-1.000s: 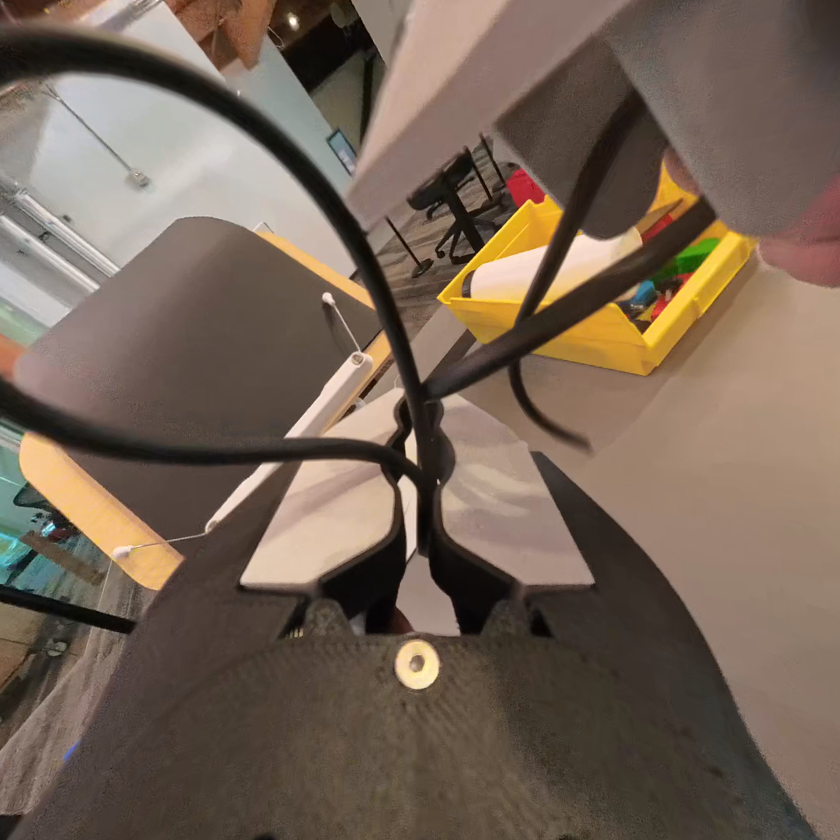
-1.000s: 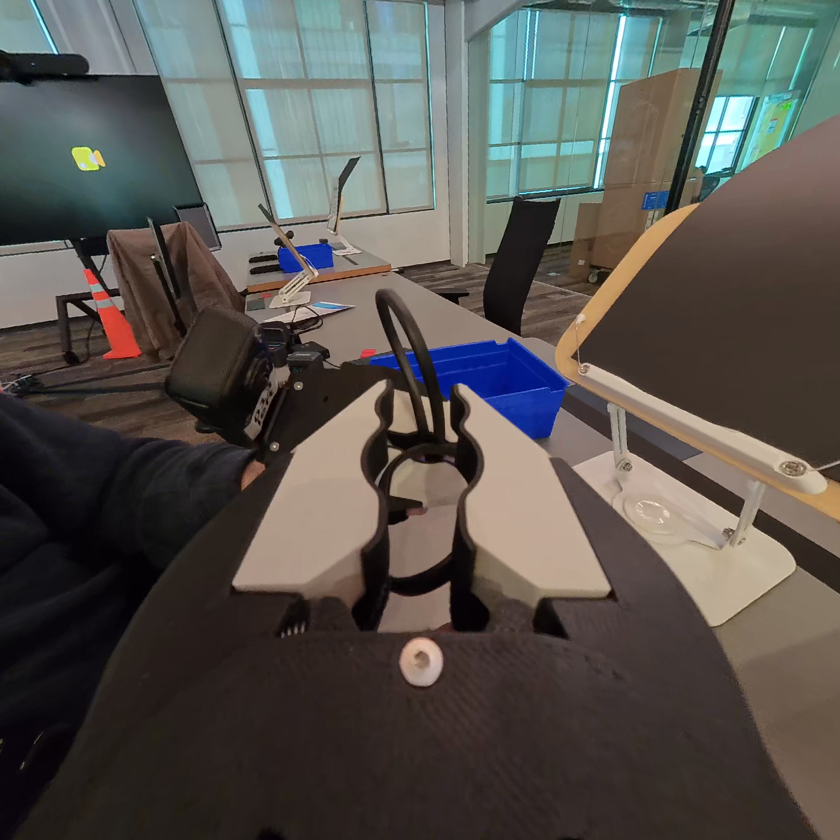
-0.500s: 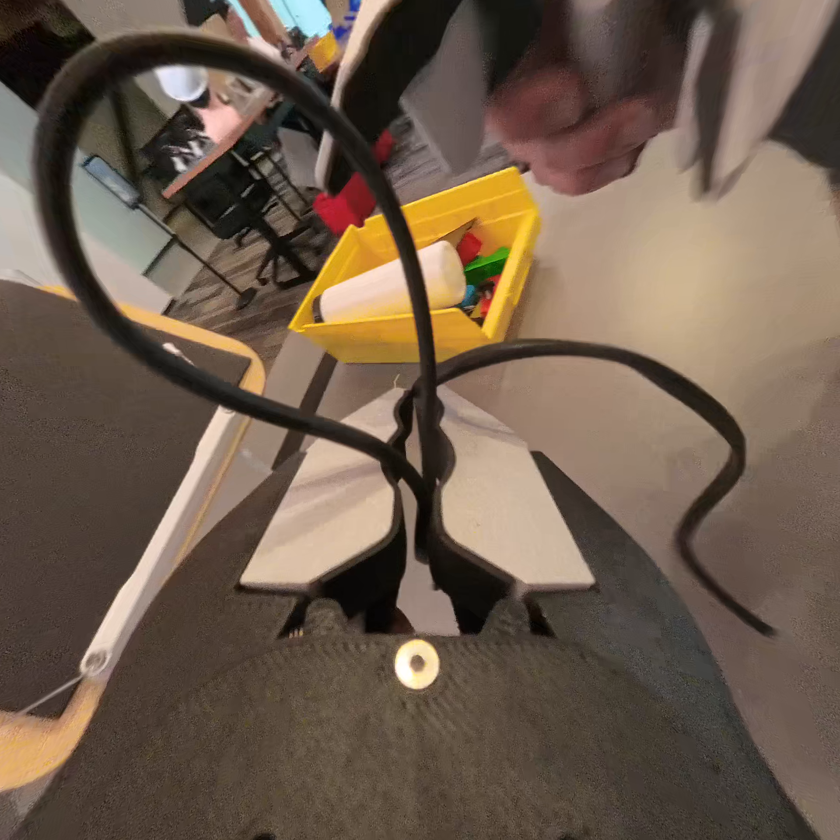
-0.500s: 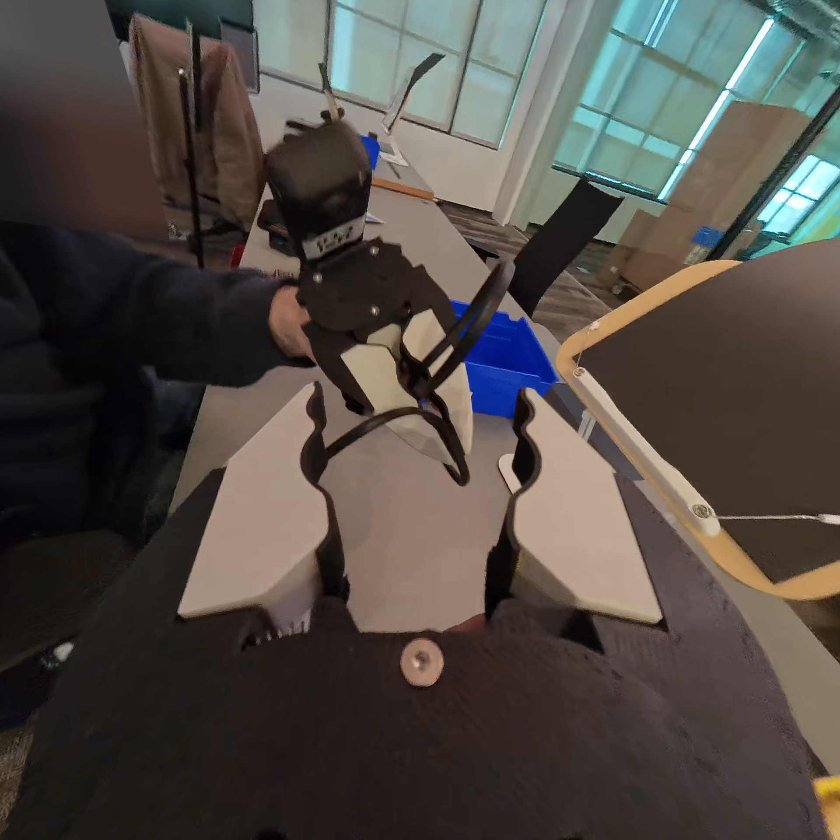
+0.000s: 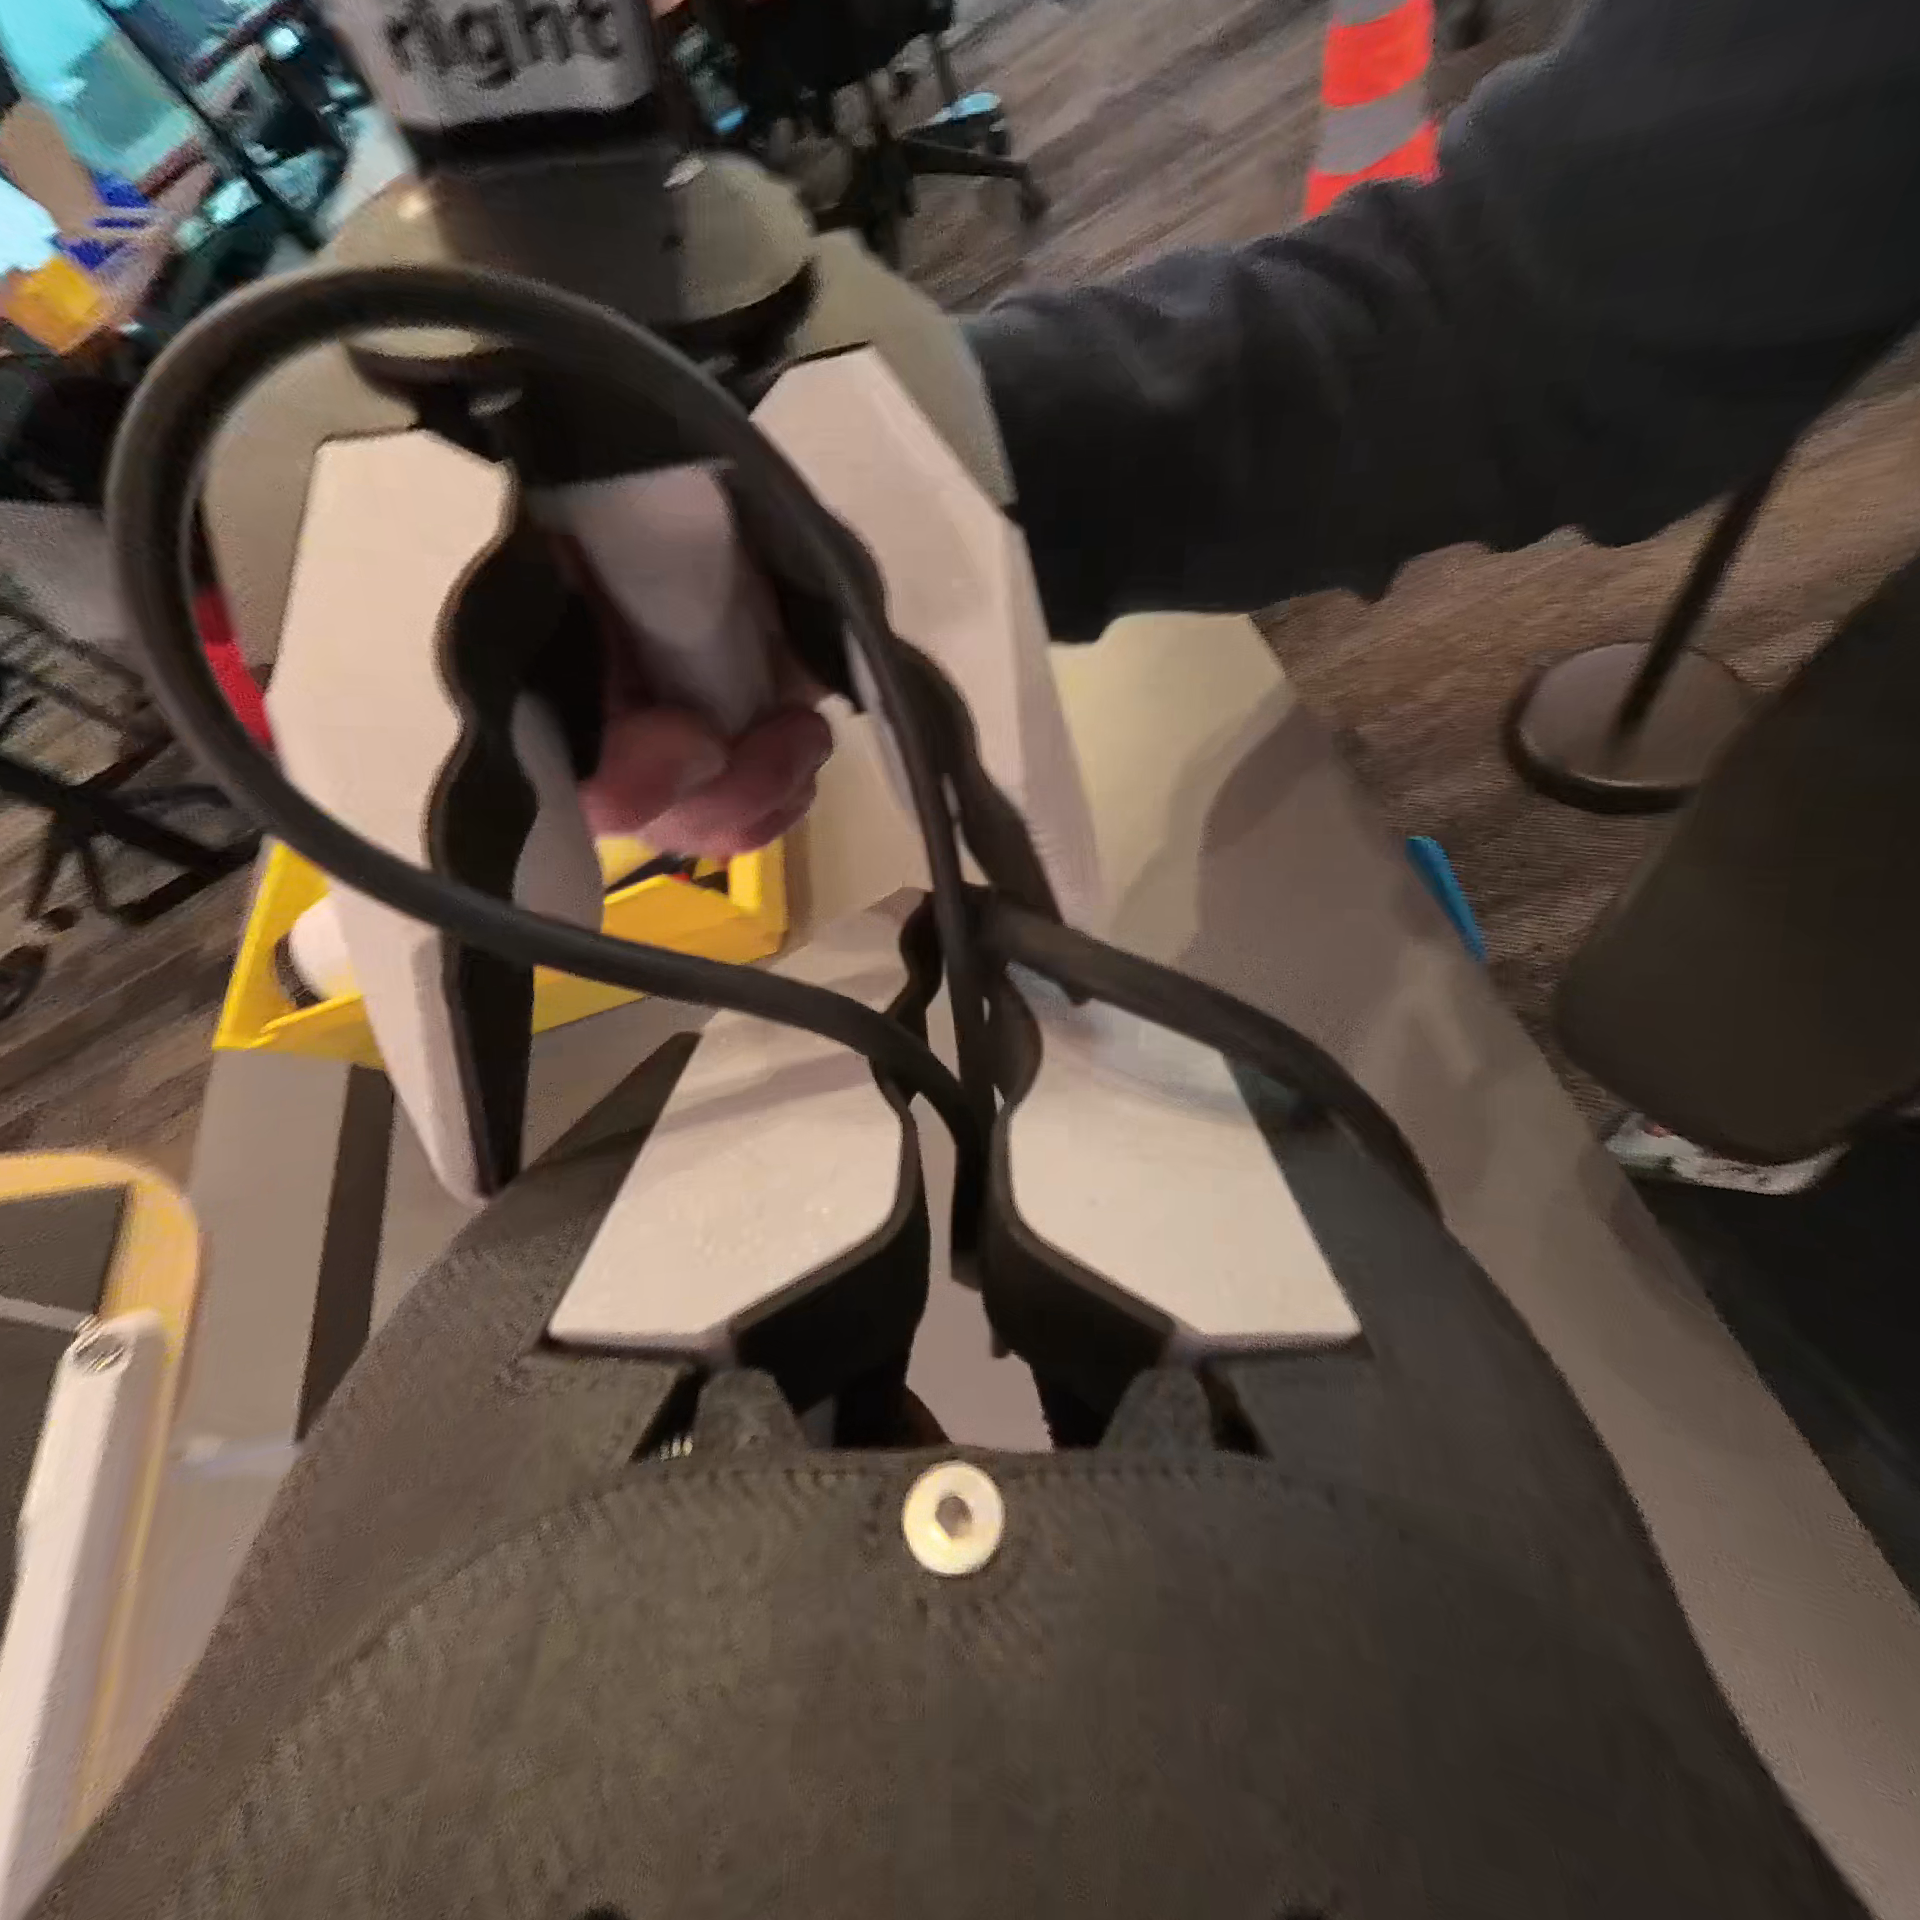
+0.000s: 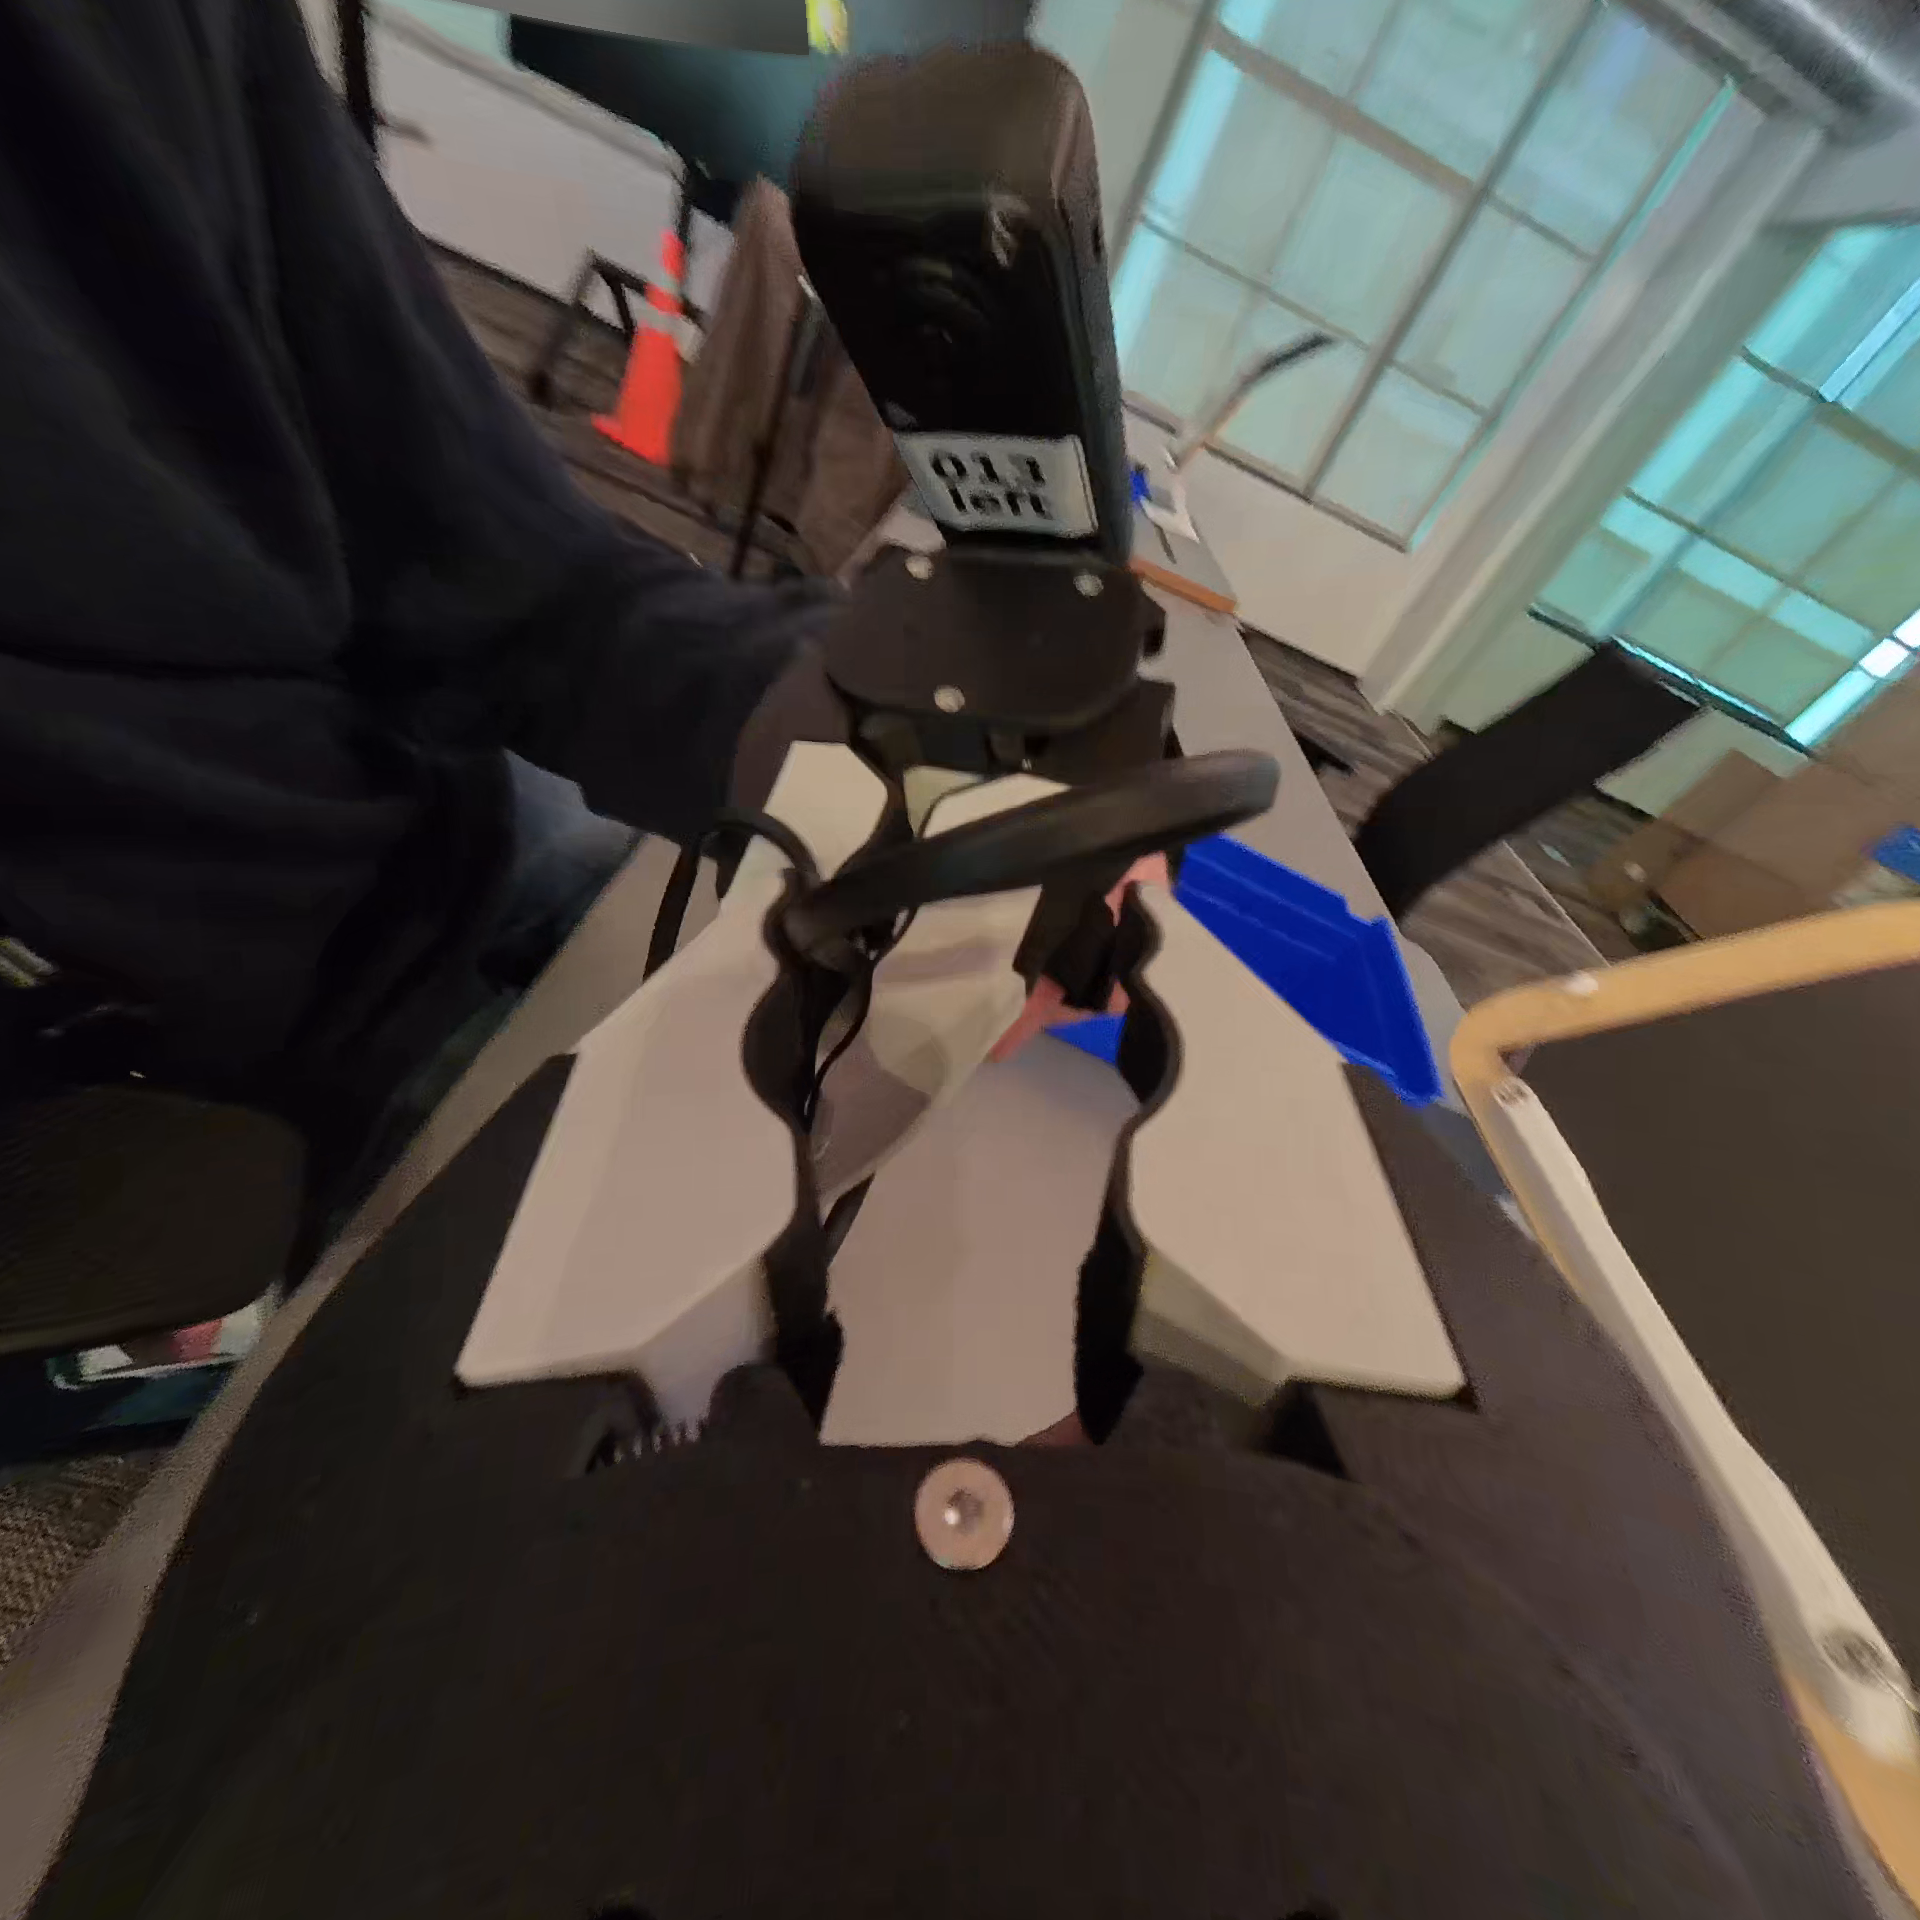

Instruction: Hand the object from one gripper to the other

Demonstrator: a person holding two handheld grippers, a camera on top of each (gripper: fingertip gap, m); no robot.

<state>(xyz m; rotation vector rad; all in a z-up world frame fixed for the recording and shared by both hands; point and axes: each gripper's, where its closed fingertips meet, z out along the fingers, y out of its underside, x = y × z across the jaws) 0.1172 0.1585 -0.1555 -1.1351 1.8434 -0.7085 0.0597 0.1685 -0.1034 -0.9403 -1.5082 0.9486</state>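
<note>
The thin black rubbery cable [image 5: 312, 790], bent into a wide loop, is hanging in the air between the two tools, its strands crossing and being pinched in the narrow slot of the left gripper [image 5: 961, 1049], whose white fingers [image 5: 748, 1195] are standing almost together with only the cable between them; one strand is curving up and round to the left while another is trailing off to the right. In the right wrist view the same loop [image 6: 1049, 831] is showing as a dark ring lying across the tips of both tools. The right gripper [image 6: 961, 997] is facing the left one head-on, its pale wavy-edged fingers [image 6: 644, 1164] standing well apart, straddling the left tool's tips and part of the loop without clamping anything. A dark-sleeved arm [image 5: 1403, 364] is reaching in behind the right tool, and fingers of a hand [image 5: 707, 769] are showing through its jaws. Below, a grey tabletop [image 5: 1351, 935] is carrying a yellow plastic bin [image 5: 499, 997]; in the right wrist view a blue plastic bin [image 6: 1288, 935] is sitting farther along it, beside a dark board with a tan edge [image 6: 1714, 1195], and an orange traffic cone [image 6: 649, 384] is standing on the floor beyond
</note>
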